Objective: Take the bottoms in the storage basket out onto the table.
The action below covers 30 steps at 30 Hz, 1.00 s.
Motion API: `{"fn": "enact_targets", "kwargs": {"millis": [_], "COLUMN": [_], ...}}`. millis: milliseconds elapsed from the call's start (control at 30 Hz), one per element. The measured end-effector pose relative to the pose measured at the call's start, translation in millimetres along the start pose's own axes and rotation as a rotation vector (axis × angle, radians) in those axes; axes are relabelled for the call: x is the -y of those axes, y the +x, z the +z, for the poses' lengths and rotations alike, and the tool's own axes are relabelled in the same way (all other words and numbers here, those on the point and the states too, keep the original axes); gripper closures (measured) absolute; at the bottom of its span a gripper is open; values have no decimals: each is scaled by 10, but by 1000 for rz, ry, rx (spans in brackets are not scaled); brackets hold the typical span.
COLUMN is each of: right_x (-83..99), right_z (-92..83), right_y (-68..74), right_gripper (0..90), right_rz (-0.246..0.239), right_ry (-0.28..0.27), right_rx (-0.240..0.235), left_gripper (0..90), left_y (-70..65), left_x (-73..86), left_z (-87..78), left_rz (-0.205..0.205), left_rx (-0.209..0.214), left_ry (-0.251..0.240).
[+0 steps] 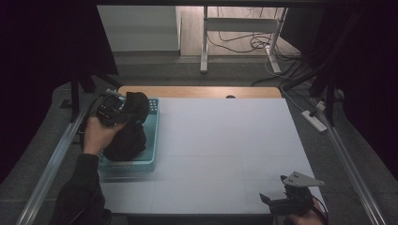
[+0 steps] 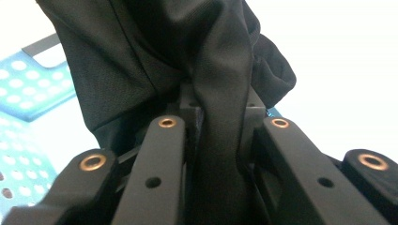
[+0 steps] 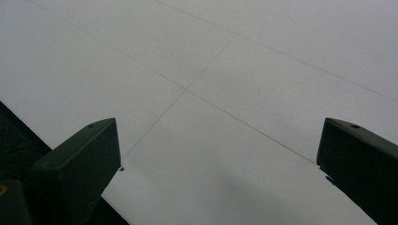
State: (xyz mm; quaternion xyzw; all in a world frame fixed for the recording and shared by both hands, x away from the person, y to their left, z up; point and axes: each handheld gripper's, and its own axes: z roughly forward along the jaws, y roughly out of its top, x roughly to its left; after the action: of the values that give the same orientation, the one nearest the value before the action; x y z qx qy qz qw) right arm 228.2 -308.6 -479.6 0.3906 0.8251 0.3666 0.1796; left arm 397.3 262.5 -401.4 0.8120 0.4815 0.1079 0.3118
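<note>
A black garment [image 1: 129,129] hangs in a bunch over a teal perforated basket [image 1: 152,123] at the table's left side. My left gripper [image 1: 123,107] is shut on the cloth and holds its top above the basket. In the left gripper view a fold of the black garment [image 2: 220,93] is pinched between the closed jaws, with the basket [image 2: 28,89] behind at the left. My right gripper [image 1: 274,199] rests at the table's front right corner. In the right gripper view its fingers [image 3: 80,164] stand wide apart over the bare white tabletop [image 3: 225,84], nothing between them.
The white tabletop [image 1: 225,140] stretches right of the basket. A wooden strip [image 1: 197,91] runs along its far edge. Metal rails [image 1: 51,164] flank the table on both sides. Beyond lie a desk frame [image 1: 204,42] and floor cables [image 1: 253,42].
</note>
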Motion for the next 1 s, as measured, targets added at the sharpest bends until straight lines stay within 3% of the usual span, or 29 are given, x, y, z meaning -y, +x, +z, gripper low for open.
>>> {"fn": "enact_targets", "kwargs": {"millis": [400,1000], "right_x": [-1,1], "right_z": [0,-3], "right_y": [0,-4], "right_gripper": [3,3], "right_rz": [1,4], "right_ry": [1,-5], "right_rx": [1,-1], "left_gripper": [775,774], "left_y": [-63,-224], "left_x": [-175,-422], "left_z": [-244,-430], "left_rz": [24,71], "left_rx": [-8,-2], "left_ry": [-30,-60]}}
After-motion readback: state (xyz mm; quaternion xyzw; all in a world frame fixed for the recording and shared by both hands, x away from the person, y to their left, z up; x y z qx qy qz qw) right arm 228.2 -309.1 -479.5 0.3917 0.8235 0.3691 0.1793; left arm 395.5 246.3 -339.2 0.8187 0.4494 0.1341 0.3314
